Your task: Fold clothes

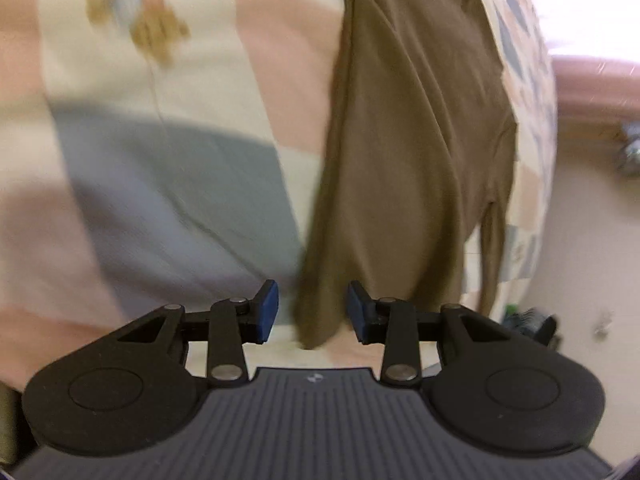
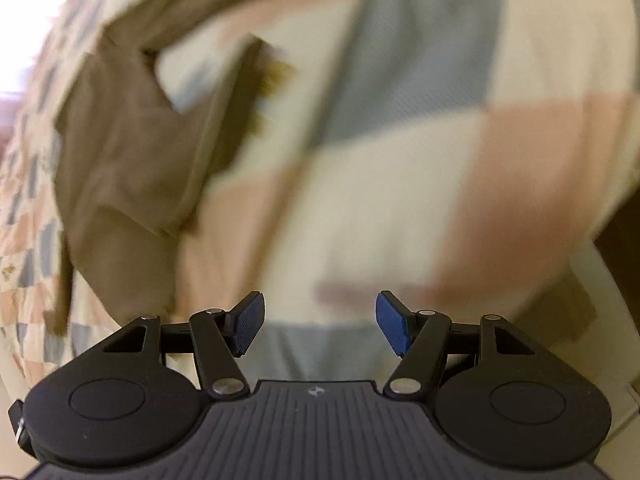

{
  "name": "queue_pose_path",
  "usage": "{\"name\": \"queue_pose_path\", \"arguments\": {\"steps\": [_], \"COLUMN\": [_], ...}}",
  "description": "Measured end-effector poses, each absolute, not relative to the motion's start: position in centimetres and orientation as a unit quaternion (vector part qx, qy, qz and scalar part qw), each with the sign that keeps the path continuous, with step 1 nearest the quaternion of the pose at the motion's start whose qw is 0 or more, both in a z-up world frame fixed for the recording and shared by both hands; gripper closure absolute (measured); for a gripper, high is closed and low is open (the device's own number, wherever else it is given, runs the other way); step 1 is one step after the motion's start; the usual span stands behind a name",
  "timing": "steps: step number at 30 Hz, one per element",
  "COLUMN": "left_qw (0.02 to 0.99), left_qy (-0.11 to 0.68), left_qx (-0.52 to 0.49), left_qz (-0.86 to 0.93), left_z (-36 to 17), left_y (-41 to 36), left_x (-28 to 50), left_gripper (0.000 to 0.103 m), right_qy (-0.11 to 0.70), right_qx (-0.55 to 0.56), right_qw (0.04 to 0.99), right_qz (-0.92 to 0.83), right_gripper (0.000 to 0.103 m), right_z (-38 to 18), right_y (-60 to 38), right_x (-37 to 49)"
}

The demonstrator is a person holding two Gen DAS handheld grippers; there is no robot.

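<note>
A brown garment (image 1: 412, 140) lies stretched along a checked bedspread (image 1: 168, 184) of cream, pink and blue-grey squares. My left gripper (image 1: 312, 312) is open, its blue pads (image 1: 267, 312) on either side of the garment's near corner, not closed on it. In the right wrist view the same brown garment (image 2: 120, 152) lies at the left, with a sleeve or flap folded over. My right gripper (image 2: 320, 326) is open and empty above the bare bedspread (image 2: 400, 200), to the right of the garment. Both views are blurred by motion.
The bed's edge (image 1: 536, 184) drops off at the right of the left wrist view, with pale floor (image 1: 592, 248) and small dark objects (image 1: 532, 320) beyond. A teddy-bear print (image 1: 140, 16) marks the bedspread at far left.
</note>
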State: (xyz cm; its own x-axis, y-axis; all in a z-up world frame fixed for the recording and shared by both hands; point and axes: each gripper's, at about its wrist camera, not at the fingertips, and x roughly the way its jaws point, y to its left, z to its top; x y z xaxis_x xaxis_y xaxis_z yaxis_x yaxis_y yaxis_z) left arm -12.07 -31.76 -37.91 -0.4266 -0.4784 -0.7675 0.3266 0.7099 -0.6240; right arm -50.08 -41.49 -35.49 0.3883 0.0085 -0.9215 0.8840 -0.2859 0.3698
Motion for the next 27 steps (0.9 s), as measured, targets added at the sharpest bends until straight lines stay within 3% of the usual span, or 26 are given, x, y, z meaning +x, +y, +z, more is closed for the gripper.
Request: {"name": "queue_pose_path", "arguments": {"steps": [3, 4, 5, 6, 10, 16, 23, 26, 27], "left_qw": [0.551, 0.551, 0.55, 0.552, 0.563, 0.643, 0.625, 0.617, 0.617], "left_qy": [0.742, 0.739, 0.736, 0.73, 0.691, 0.645, 0.67, 0.675, 0.676], "left_qx": [-0.021, -0.009, 0.004, 0.027, 0.022, 0.049, 0.149, 0.154, 0.133], "left_qz": [-0.382, -0.388, -0.394, -0.402, -0.453, -0.41, -0.372, -0.374, -0.381], "left_z": [-39.6, -39.8, -40.1, -39.8, -34.5, -28.1, -34.9, -36.3, -36.1], "left_y": [-33.0, -33.4, -33.7, -34.1, -32.0, -24.1, -23.2, -22.7, -22.3], "left_x": [-14.0, -14.6, -15.1, -15.4, -13.9, -4.7, -0.1, -0.2, -0.2], "left_gripper": [0.072, 0.08, 0.097, 0.102, 0.102, 0.102, 0.102, 0.094, 0.088], "right_qy": [0.344, 0.347, 0.35, 0.352, 0.352, 0.326, 0.25, 0.226, 0.22], "right_qx": [0.671, 0.671, 0.671, 0.67, 0.667, 0.657, 0.69, 0.702, 0.704], "right_qw": [0.492, 0.492, 0.492, 0.494, 0.504, 0.534, 0.545, 0.543, 0.543], "right_qz": [-0.435, -0.433, -0.431, -0.427, -0.421, -0.42, -0.404, -0.4, -0.4], "right_gripper": [0.034, 0.034, 0.033, 0.033, 0.033, 0.033, 0.033, 0.033, 0.033], "right_z": [-36.0, -36.2, -36.3, -36.5, -36.7, -36.2, -37.2, -38.3, -38.6], "right_y": [-41.2, -41.2, -41.2, -41.2, -42.0, -42.3, -41.2, -40.2, -40.0], "right_x": [-50.3, -50.4, -50.4, -50.3, -50.1, -49.8, -48.7, -48.5, -48.6]}}
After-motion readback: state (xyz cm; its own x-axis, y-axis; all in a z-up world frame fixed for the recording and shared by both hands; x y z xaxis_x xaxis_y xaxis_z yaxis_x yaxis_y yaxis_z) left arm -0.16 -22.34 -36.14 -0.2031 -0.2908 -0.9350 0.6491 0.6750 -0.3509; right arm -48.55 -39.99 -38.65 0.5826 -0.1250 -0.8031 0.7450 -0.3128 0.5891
